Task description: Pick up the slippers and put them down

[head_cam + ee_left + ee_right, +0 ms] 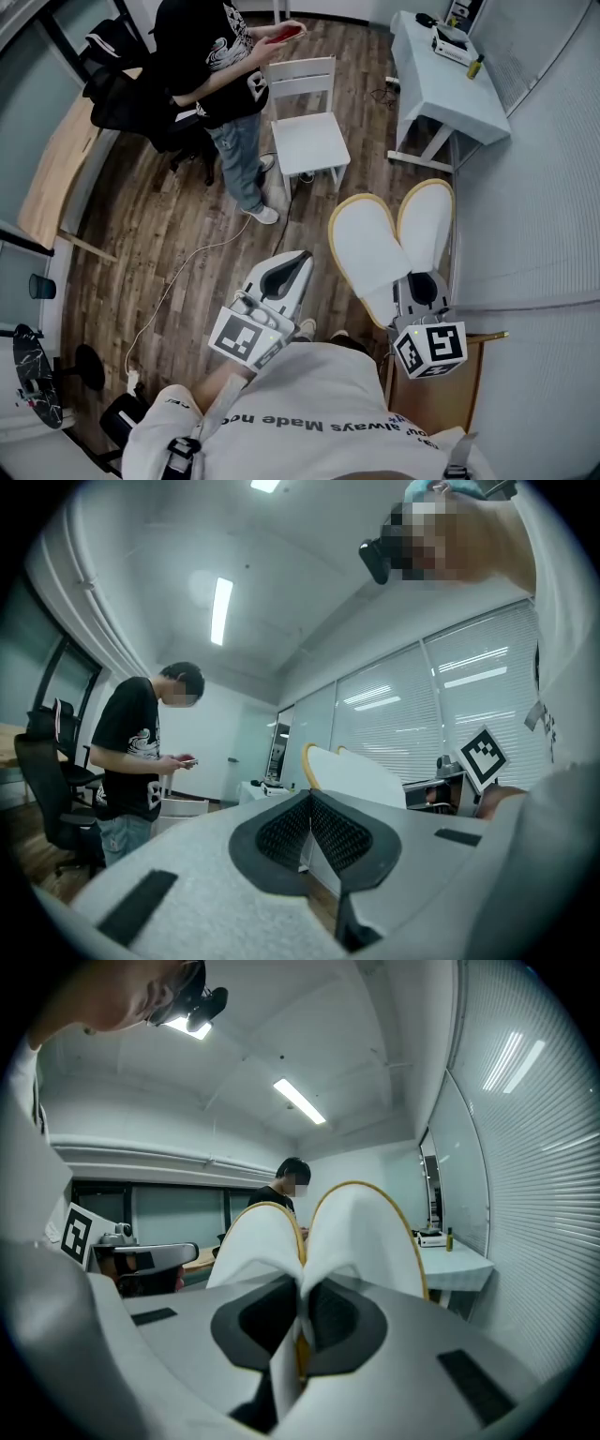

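Note:
A pair of white slippers (367, 246) with yellow rims is held up in the air, soles side by side, toes pointing away from me. My right gripper (421, 287) is shut on their heel ends. In the right gripper view both slippers (361, 1237) rise from between the closed jaws of that gripper (300, 1321). My left gripper (287, 272) hovers to the left of the slippers, apart from them, shut with nothing in it. The left gripper view shows the left gripper (309, 829) with its dark pads meeting and the slippers (352, 772) beyond.
A person (220, 84) stands ahead looking at a phone, next to a white chair (307, 131). A white table (441, 80) with small items is at the far right by the blinds. A black office chair (122, 84) and wooden desk (56, 169) are left. A cable (187, 272) crosses the wood floor.

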The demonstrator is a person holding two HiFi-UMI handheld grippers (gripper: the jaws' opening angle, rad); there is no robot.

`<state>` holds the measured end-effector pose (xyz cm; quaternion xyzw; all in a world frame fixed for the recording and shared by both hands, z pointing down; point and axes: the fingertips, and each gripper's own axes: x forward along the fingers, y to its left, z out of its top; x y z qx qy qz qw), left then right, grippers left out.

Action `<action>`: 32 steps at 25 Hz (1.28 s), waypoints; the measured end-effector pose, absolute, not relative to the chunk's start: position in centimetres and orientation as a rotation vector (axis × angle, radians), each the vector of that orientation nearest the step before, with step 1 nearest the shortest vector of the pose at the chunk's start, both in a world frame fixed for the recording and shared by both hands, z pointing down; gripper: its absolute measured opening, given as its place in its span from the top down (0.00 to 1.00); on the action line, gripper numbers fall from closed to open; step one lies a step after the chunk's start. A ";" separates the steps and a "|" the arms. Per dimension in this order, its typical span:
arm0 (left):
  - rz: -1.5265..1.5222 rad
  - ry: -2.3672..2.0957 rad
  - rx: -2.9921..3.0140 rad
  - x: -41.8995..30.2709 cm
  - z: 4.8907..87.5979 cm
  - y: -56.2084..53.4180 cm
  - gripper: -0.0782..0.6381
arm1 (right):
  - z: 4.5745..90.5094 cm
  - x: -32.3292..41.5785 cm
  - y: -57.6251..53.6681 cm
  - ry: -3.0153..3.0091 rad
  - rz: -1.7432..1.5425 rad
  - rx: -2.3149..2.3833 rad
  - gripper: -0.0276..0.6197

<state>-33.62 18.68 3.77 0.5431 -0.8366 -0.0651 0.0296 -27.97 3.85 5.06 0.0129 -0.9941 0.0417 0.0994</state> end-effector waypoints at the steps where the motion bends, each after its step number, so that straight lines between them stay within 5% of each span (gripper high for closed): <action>1: -0.205 -2.587 1.669 -33.4 3.7 18.5 0.88 | 5.0 -27.9 3.7 -2.943 0.122 0.032 0.92; 32: -0.101 -2.449 1.675 -29.0 8.4 14.3 0.88 | 9.9 -22.7 -0.4 -2.833 0.217 0.085 0.92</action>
